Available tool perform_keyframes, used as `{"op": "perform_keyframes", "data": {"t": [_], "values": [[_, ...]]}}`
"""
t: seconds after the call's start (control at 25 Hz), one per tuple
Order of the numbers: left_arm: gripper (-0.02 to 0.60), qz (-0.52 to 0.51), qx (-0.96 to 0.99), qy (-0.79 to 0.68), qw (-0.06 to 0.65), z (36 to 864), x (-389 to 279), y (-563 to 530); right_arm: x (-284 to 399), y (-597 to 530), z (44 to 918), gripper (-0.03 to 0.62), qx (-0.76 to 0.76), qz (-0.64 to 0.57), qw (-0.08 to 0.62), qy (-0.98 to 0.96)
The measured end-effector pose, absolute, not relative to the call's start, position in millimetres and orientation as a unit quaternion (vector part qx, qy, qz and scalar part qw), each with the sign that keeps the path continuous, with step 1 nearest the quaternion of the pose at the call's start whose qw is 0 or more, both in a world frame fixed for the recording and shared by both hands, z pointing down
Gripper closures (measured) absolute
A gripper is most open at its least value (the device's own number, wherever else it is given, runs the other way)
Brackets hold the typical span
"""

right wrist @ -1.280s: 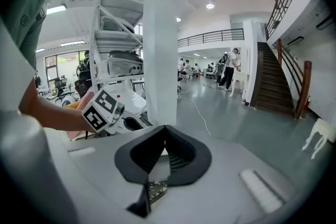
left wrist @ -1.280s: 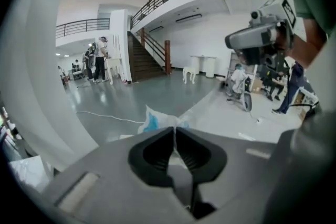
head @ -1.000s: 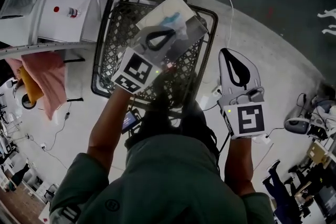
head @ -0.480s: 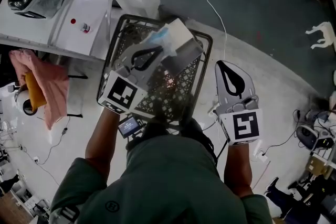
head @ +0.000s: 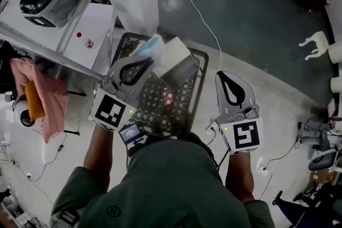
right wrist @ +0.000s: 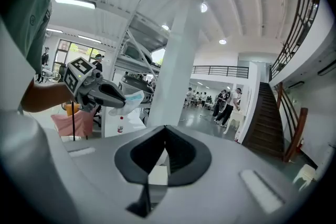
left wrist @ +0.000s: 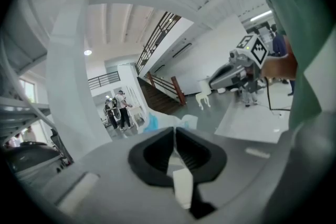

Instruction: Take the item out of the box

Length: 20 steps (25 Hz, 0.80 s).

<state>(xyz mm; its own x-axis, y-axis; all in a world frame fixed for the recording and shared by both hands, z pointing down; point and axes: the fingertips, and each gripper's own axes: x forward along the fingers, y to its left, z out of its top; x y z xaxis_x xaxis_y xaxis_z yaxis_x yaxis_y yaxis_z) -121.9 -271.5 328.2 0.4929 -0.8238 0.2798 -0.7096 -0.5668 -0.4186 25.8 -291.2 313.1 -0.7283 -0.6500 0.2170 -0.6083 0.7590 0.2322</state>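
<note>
Grey floor carries the black mesh box (head: 202, 80), which stands just in front of the person. The item (head: 172, 56), a pale flat packet with a blue patch, is raised over the box's far end and appears to be clear of the mesh. The left gripper (head: 149, 60) is closed almost fully on the packet's near edge. The right gripper (head: 223, 75) hangs beside the box's right wall, jaws together, holding nothing. Judged status: removal is essentially done. What is left is to carry the item clear of the box and set it down.
</note>
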Motion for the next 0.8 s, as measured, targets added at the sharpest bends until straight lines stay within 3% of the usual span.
{"op": "perform_keyframes", "data": {"t": [0.8], "values": [[0.563,-0.221,-0.821,0.484,0.207,250,-145,-197,10,-244,252,0.588,0.325,-0.133,0.110,-0.930]]}}
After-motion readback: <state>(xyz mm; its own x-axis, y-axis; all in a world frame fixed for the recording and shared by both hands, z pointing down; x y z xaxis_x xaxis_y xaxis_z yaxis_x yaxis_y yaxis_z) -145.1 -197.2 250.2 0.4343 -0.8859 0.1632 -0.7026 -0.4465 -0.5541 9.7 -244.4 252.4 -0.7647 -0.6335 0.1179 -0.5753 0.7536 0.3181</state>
